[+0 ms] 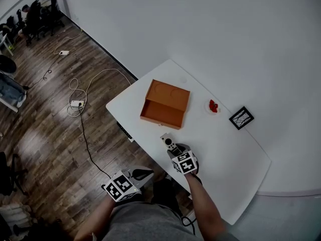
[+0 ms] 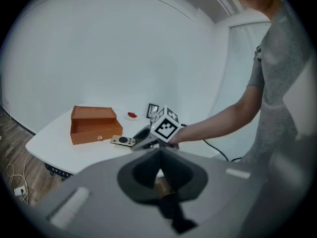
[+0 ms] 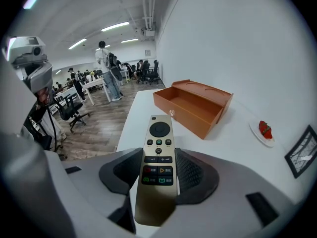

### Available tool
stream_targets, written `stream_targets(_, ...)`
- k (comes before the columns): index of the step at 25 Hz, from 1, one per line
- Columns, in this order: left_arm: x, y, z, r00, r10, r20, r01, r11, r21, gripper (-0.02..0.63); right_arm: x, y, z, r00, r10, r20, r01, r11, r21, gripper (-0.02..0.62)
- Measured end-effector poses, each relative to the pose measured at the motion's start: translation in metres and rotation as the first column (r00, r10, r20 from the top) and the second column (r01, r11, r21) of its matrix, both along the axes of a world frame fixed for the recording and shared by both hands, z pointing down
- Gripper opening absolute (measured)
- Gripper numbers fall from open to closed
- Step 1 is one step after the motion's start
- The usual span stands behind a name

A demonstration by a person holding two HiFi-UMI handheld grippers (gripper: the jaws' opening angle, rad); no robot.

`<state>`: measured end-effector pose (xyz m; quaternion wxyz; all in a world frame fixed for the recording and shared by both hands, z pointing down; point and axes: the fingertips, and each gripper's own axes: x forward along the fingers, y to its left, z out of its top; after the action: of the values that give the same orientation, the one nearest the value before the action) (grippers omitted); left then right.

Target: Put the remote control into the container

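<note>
A slim gold remote control [image 3: 158, 148] with a round pad and coloured buttons lies lengthwise between the dark pads of my right gripper [image 3: 158, 175], which is shut on its lower half. In the head view the remote [image 1: 168, 141] sticks out of the right gripper [image 1: 174, 149] toward the orange open box [image 1: 165, 104], with bare table between them. The box [image 3: 194, 106] shows its open hollow side to the right gripper. My left gripper [image 1: 144, 173] hangs off the table's near edge over my lap; its jaws [image 2: 158, 168] meet with nothing between them.
A small white dish with a red thing [image 1: 213, 106] and a black framed picture [image 1: 241, 118] lie on the white table [image 1: 225, 154] to the right of the box. Cables and a power strip [image 1: 76, 104] run over the wooden floor at left.
</note>
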<state>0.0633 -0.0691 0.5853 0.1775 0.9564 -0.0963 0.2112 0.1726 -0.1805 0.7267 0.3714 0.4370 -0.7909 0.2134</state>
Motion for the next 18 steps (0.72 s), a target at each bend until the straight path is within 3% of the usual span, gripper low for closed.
stream_targets(18, -0.005, 0.019, -0.019, 0.996, 0.079, -0.037, -0.077, 0.995, 0.058, -0.002, 0.001, 0.016, -0.082, 0.996, 0.087, 0.012, -0.088, 0.978, 0.187, 0.213)
